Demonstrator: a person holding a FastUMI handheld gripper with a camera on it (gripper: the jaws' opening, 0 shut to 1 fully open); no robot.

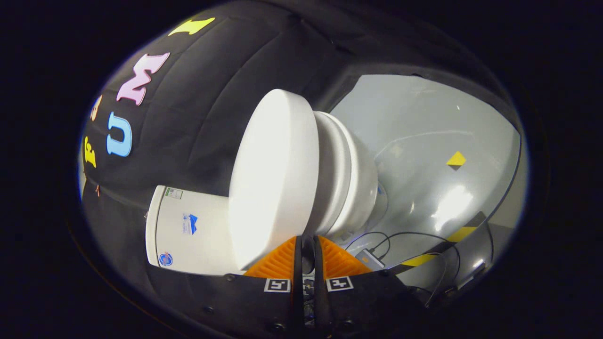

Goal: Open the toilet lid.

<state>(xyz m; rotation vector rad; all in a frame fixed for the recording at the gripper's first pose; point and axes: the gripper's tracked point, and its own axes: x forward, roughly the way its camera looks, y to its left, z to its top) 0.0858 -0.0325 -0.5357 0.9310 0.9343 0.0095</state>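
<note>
The view is rolled sideways, so the white toilet lies across it. Its broad white lid (273,179) rests down against the seat (337,174), with the bowl (362,188) beyond and the tank (188,230) on the other side, against the black cloth wall. My gripper (308,240) sits at the lid's front rim, right by the seam between lid and seat. Its fingers are shut, with a thin slit between them. I see nothing clamped between them. The rim where the tips meet the toilet is partly hidden by the fingers.
A glossy grey floor (424,141) spreads past the bowl, with a yellow diamond marker (456,160) and a yellow-and-black tape strip (452,238). Black cables (400,235) and a small grey box (370,258) lie on the floor close to the toilet base.
</note>
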